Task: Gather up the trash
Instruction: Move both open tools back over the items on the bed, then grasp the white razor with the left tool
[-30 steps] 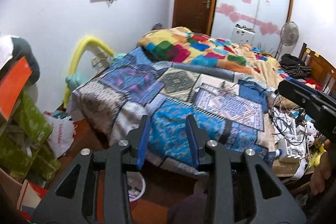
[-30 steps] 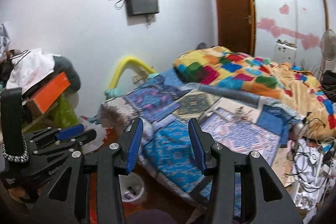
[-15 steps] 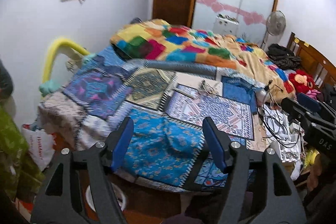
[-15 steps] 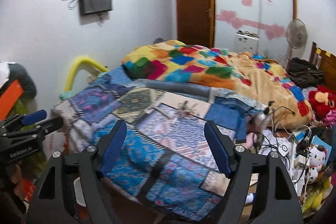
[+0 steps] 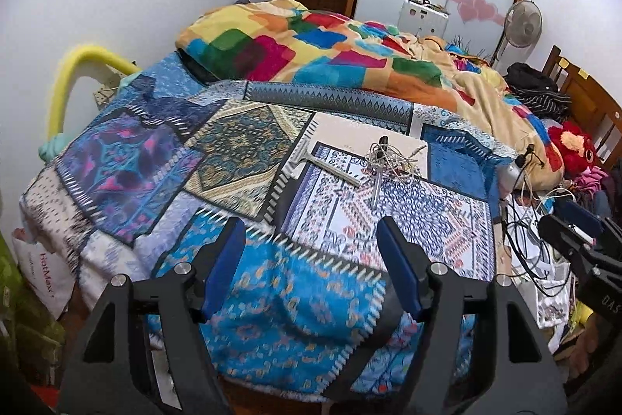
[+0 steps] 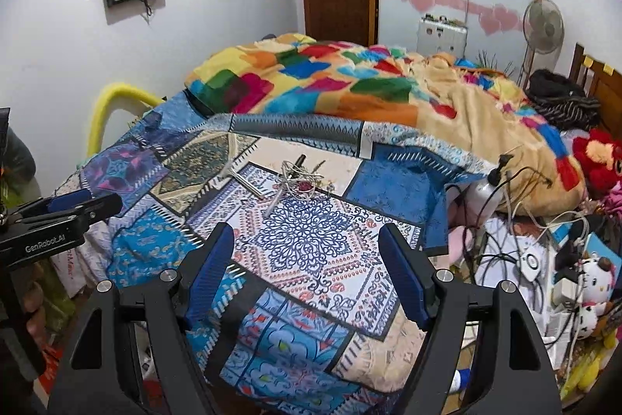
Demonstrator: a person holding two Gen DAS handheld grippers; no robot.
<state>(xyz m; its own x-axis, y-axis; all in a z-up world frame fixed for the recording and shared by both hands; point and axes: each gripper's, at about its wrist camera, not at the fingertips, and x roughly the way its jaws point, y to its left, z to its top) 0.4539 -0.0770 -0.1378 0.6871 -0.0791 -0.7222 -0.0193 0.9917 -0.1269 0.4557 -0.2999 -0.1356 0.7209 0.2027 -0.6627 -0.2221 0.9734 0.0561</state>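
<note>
A tangle of thin wire (image 5: 388,160) (image 6: 301,175) lies on the blue patchwork bedcover (image 5: 136,166) near the middle of the bed. A short metal rod (image 5: 376,187) (image 6: 274,203) pokes out of the tangle toward me. Left of it rests a T-shaped metal tool (image 5: 322,164) (image 6: 245,179). My left gripper (image 5: 309,226) (image 6: 103,201) hangs open over the near end of the bed, short of these items, nothing between its fingers. My right gripper (image 6: 306,229) (image 5: 563,224) is open too, empty, to the right of the left one.
A colourful duvet (image 5: 330,53) is heaped on the far half of the bed. Cables and a power strip (image 6: 525,255) with plush toys (image 6: 594,279) crowd the right side. A yellow foam tube (image 5: 77,65) and a white bag (image 5: 42,267) sit at the left; a fan (image 5: 523,24) stands behind.
Both grippers have opened much wider and moved forward and down toward the bed. The wire tangle and metal pieces now sit nearer and larger in both views.
</note>
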